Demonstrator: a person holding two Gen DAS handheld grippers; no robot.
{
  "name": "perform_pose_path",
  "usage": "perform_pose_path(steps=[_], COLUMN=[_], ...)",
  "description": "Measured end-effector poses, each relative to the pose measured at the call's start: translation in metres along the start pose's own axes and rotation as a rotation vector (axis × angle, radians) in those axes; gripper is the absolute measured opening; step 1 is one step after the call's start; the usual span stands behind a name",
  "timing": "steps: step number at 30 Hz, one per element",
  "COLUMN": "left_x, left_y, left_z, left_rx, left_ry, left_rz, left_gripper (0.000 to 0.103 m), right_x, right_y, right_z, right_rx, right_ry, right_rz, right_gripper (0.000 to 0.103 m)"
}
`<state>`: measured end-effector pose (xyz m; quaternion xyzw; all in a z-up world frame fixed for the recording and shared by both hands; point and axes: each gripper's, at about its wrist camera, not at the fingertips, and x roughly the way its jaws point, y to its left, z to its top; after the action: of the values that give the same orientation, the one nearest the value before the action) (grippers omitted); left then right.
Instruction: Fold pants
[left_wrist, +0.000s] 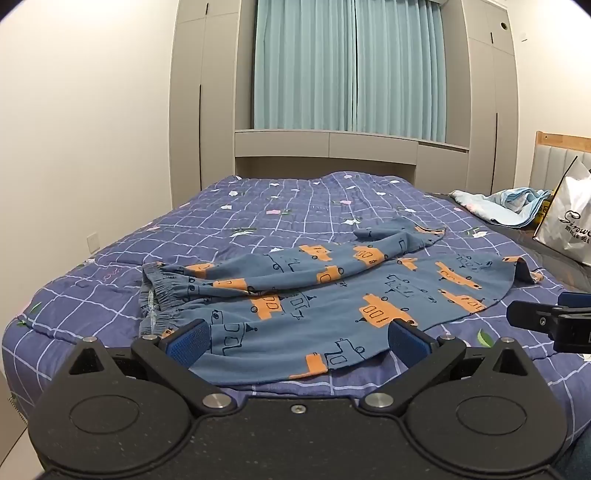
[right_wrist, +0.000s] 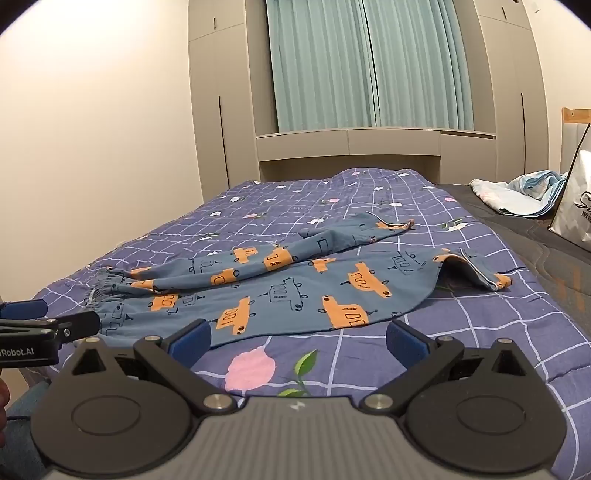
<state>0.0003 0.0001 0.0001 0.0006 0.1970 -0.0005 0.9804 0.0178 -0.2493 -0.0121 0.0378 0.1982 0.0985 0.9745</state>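
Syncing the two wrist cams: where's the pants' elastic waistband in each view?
Left wrist: waistband sits left of centre, just beyond the left gripper, whose jaws are open.
Right wrist: waistband lies at the far left, above the left gripper's tip poking in; the right gripper is open.
Shared landmark: the teal curtain behind the bed.

The left gripper (right_wrist: 22, 325) bears white lettering ending in "Robot.AI". The white bag (left_wrist: 569, 221) at the bed's right edge carries a script logo, cut off and not fully legible.
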Motion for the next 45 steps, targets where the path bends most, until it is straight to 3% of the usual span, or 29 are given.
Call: perform_pose_path(steps=[45], left_x=[0.0014], left_y=[0.0002], left_z=[-0.005], left_rx=[-0.004], left_ry=[0.004], left_rz=[-0.001], left_gripper=[0.102], right_x=[0.0034], right_y=[0.0022], right_z=[-0.0045], right_rx=[0.003], right_ry=[0.013], right_rz=[0.004], right_gripper=[0.103])
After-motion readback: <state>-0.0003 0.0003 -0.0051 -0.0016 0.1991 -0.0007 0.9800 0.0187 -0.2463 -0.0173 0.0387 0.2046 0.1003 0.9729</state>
